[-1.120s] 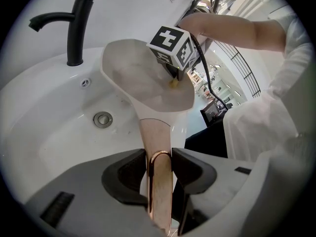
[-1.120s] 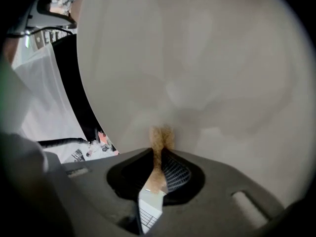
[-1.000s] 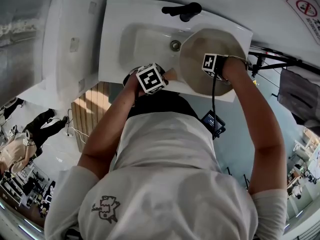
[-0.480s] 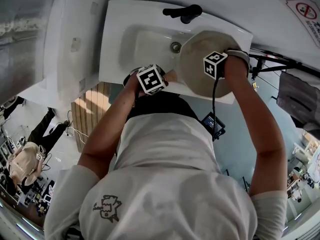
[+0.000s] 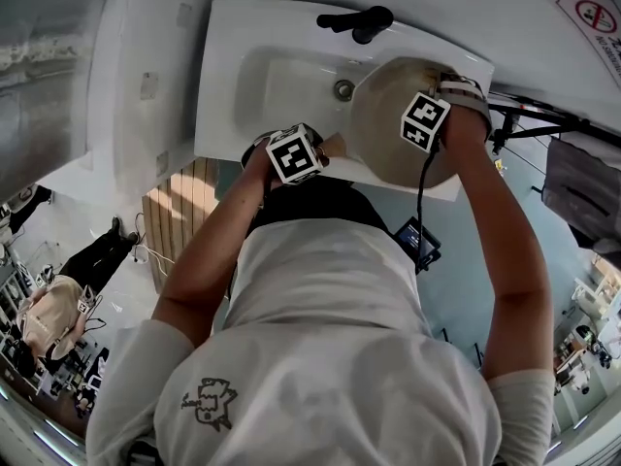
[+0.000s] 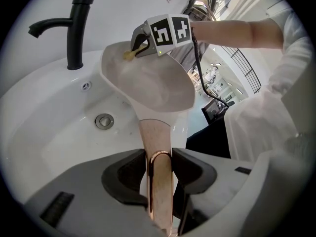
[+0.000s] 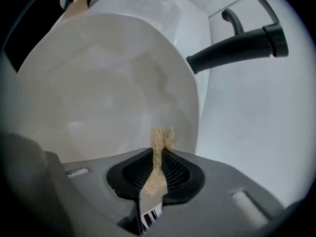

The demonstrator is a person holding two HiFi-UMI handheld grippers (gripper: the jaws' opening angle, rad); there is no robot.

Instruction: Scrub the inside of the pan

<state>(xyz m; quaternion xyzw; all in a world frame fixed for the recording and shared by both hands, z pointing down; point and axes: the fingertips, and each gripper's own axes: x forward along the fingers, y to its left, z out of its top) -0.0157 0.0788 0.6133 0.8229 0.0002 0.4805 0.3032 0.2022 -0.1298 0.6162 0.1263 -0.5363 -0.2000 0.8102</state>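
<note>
Beige round pan w/ pale speckled inside, tilted over right end of white ceramic sink, just below black tap as seen from head view. At its near side, left gripper clamped on pan's flat copper-pink handle: jaws narrow, pads pressed to both sides of handle. Plain in left gripper view only; from head view just the marker cube and the hand behind it, handle a short strip btwn cube and pan. Inside pan near far rim, right gripper, jaws nearly together on thin tan scouring pad, pad's tip poking out past the pads twd pan's inner wall. Touching or not, can't tell from right gripper view. Left gripper view adds what that one lacks: right gripper from outside, cube uppermost, yellowish pad end at pan's upper inner wall. Round metal drain in basin bottom large and clear there, left of handle; in head view only a small ring beside pan rim; not in right gripper view at all. Right gripper view alone gives striped label low on the pad, behind the jaws, plus tap spout side-on, right of pan. Head view alone takes in both bare forearms, white T-shirt w/ small print, wooden slatted panel left of the person, other people far off at lower left.
</note>
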